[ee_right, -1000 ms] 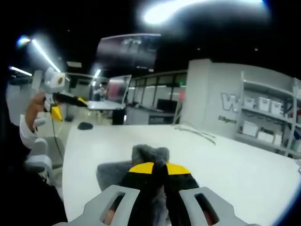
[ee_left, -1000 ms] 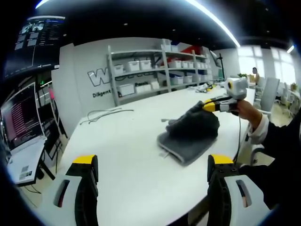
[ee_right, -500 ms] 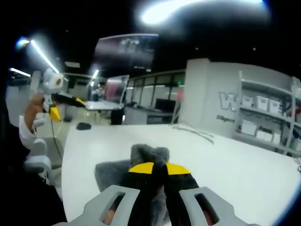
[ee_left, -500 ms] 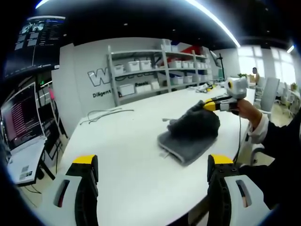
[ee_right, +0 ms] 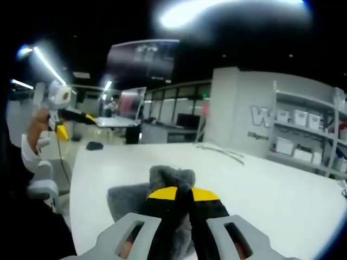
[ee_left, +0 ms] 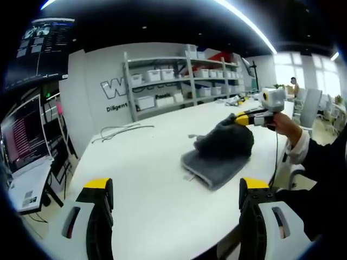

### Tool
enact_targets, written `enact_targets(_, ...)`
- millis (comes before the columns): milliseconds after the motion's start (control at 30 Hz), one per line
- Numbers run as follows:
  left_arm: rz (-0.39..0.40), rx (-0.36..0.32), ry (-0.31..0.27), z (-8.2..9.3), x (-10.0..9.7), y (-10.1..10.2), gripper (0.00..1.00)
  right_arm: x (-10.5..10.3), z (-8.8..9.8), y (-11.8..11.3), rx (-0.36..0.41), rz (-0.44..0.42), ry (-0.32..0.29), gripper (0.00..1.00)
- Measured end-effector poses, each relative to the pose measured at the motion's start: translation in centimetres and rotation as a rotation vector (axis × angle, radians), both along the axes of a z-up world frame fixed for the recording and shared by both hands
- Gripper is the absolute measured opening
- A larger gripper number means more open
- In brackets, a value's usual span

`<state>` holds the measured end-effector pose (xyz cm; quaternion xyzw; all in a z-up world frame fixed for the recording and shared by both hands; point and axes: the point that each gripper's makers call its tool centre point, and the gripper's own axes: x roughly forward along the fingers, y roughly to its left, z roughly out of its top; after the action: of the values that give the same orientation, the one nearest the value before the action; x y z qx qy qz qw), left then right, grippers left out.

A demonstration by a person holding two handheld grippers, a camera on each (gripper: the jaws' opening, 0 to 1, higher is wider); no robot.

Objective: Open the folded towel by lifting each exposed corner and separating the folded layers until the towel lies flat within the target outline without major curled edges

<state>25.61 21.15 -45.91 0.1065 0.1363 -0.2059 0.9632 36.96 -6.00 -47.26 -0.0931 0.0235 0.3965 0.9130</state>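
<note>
The grey towel (ee_left: 219, 157) is lying on the white table (ee_left: 146, 179), one part pulled up into a hump, the rest flat on the tabletop. You're pinching that raised fold with your right gripper (ee_right: 183, 196), jaws closed together on the cloth, grey pile poking out above the yellow tips. Your left gripper (ee_left: 176, 187) is hanging back above the table's near side, well apart from the towel, jaws spread wide and holding nothing. Shelving with bins (ee_left: 179, 81) is standing behind the table.
</note>
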Motion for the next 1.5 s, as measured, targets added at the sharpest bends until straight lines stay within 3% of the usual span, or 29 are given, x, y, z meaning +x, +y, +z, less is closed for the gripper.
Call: enact_targets(1500, 0.014, -0.001, -0.009, 0.3, -0.2, 0.9, 0.94, 0.5, 0.1, -1.4, 0.010, -0.034, 0.004, 0.03)
